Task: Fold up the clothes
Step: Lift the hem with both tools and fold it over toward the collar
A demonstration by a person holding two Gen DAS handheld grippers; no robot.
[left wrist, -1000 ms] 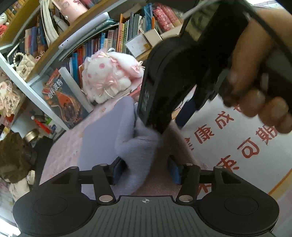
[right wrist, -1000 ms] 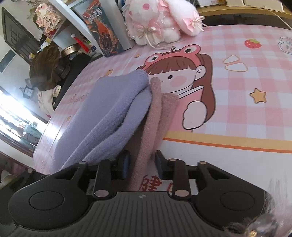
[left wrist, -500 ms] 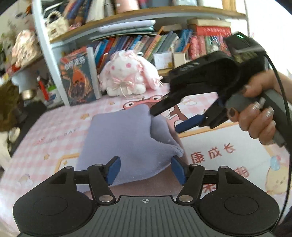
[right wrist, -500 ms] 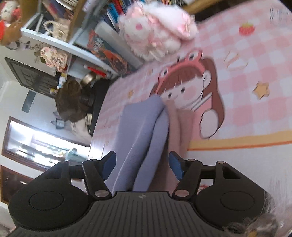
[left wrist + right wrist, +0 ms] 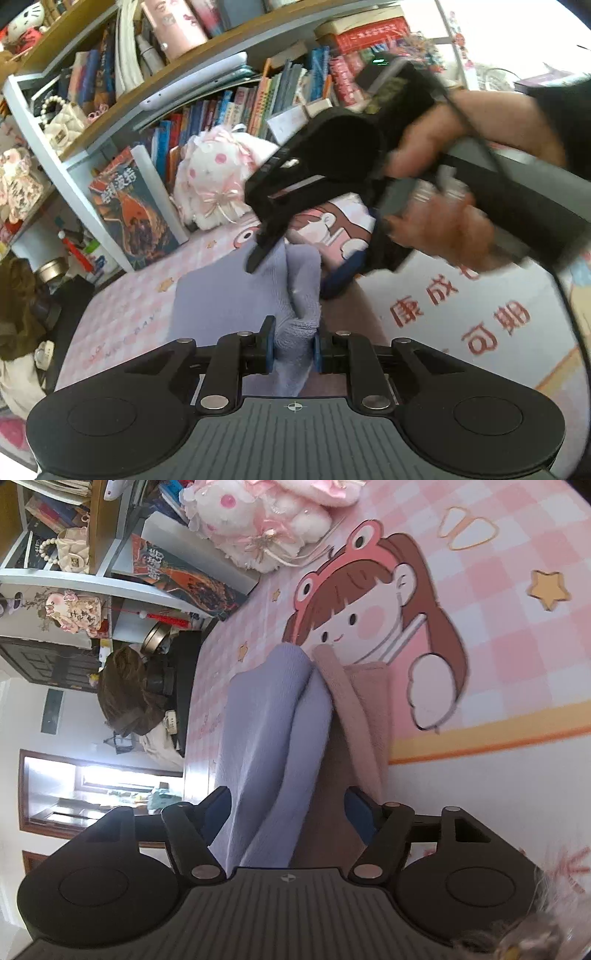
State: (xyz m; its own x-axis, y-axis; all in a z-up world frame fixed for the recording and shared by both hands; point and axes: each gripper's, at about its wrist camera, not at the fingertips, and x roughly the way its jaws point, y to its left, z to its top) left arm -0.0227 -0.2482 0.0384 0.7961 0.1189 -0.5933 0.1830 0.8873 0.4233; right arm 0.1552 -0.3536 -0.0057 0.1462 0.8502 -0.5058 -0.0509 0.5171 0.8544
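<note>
Left tool [image 5: 293, 349] — jaws closing, blue pads pinched on a bunched fold of the lilac cloth [image 5: 229, 306]; held.

Right tool [image 5: 290, 812] — jaws opening, set wide; lilac cloth [image 5: 269, 746] and pink cloth [image 5: 365, 716] both pass between the pads, which do not press on them. In the left view this tool [image 5: 291, 273] is seen from the side, carried in a hand [image 5: 443, 206], its upper finger [image 5: 266, 240] over the lilac fold and its blue-padded lower finger [image 5: 343, 273] beside it.

Lilac cloth — lies on the desk [image 5: 498, 590], folded over, one end raised into a ridge running from the left tool toward the right tool. Pink cloth sits under and beside it, touching, on the right tool's right side.

Desk — covered by a pink checked mat [image 5: 122, 328] with a cartoon girl in a frog hat [image 5: 354, 602], stars, an orange band, and red characters [image 5: 461, 317] on white.

Behind — a white-and-pink plush [image 5: 214, 184] at the desk's far edge, a book [image 5: 136, 206] leaning beside it, shelves of books [image 5: 229, 107] above.
</note>
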